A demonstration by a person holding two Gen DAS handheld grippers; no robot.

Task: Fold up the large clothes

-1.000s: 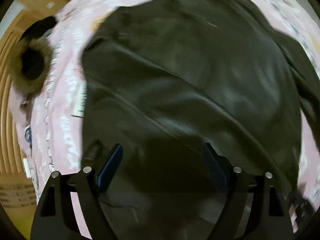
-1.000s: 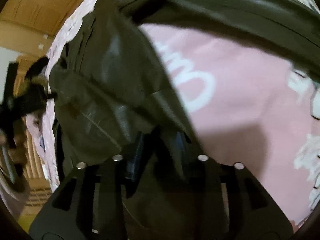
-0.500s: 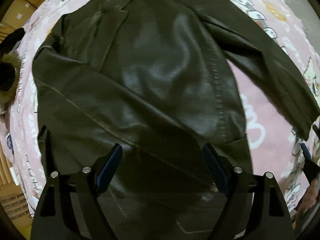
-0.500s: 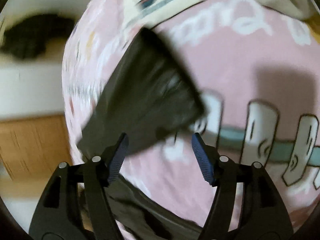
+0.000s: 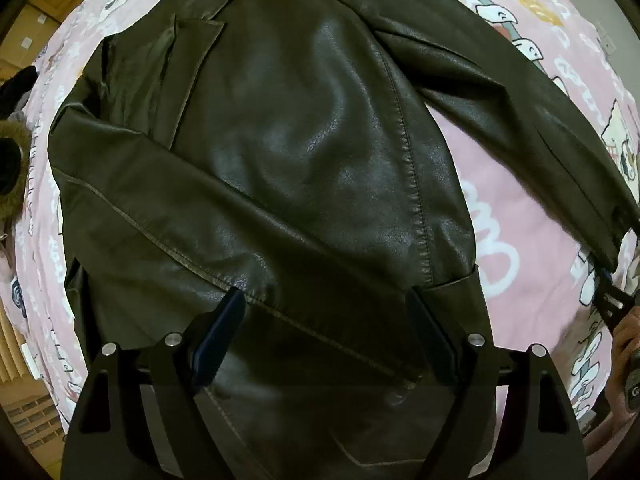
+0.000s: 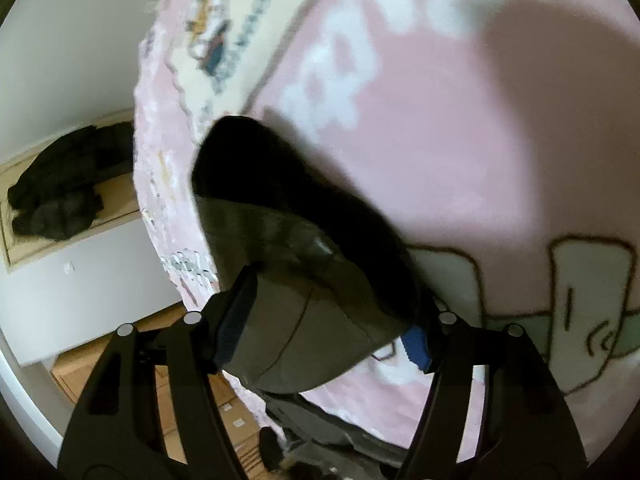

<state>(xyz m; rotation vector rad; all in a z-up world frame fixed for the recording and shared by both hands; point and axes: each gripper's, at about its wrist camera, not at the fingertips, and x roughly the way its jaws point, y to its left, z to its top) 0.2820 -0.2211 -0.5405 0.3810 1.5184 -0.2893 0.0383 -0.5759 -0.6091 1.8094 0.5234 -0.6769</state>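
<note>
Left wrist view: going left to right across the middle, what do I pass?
Fur-trimmed dark garment at the edge → pink blanket → jacket body → jacket sleeve → right gripper at the cuff.

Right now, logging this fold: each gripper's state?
Left gripper: open, above the jacket, holding nothing.
Right gripper: sleeve cuff between jaws, just closing; grip unclear.

White wall (image 6: 72, 60) — wooden floor (image 6: 168, 392) below.
</note>
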